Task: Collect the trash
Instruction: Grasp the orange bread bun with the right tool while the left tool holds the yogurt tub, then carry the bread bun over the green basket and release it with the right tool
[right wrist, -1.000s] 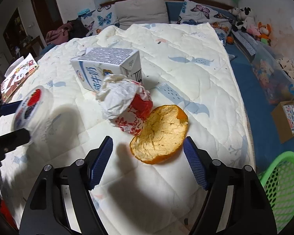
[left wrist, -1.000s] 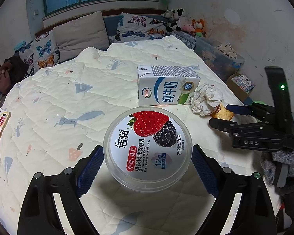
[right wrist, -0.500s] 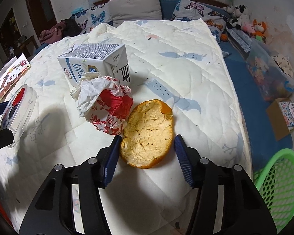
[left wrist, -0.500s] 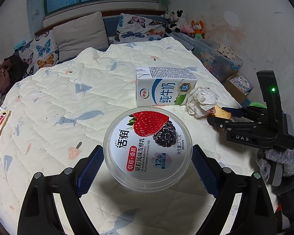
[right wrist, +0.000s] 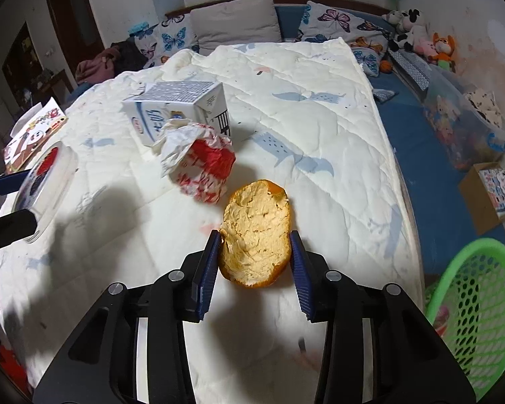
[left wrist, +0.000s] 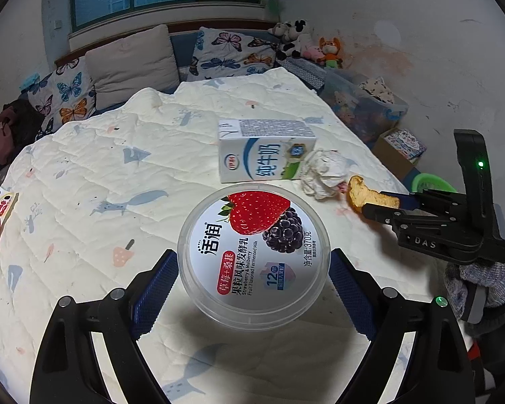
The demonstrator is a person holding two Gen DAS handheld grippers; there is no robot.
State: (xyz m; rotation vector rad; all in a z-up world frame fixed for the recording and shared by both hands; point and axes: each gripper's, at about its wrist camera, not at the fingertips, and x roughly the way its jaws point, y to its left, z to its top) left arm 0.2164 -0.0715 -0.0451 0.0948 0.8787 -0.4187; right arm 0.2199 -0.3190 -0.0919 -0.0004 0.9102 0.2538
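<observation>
My left gripper (left wrist: 253,274) is shut on a round yogurt tub (left wrist: 253,256) with a strawberry lid and holds it above the white quilt (left wrist: 118,175). My right gripper (right wrist: 254,252) is shut on an orange peel (right wrist: 256,232), pith side up, low over the quilt; the gripper also shows in the left wrist view (left wrist: 383,203). A crumpled red and white wrapper (right wrist: 200,165) lies just behind the peel. A milk carton (left wrist: 266,158) lies on its side behind the wrapper. The tub also shows at the left of the right wrist view (right wrist: 45,192).
A green mesh basket (right wrist: 471,306) stands on the floor to the right of the bed. Boxes (right wrist: 491,192) and a clear bin (right wrist: 464,128) line the right wall. Pillows (left wrist: 131,64) sit at the bed's head. A picture book (right wrist: 33,134) lies at the left edge.
My right gripper moved forward and closed its fingers onto the orange peel. My left gripper kept hold of the yogurt tub and stayed nearly still.
</observation>
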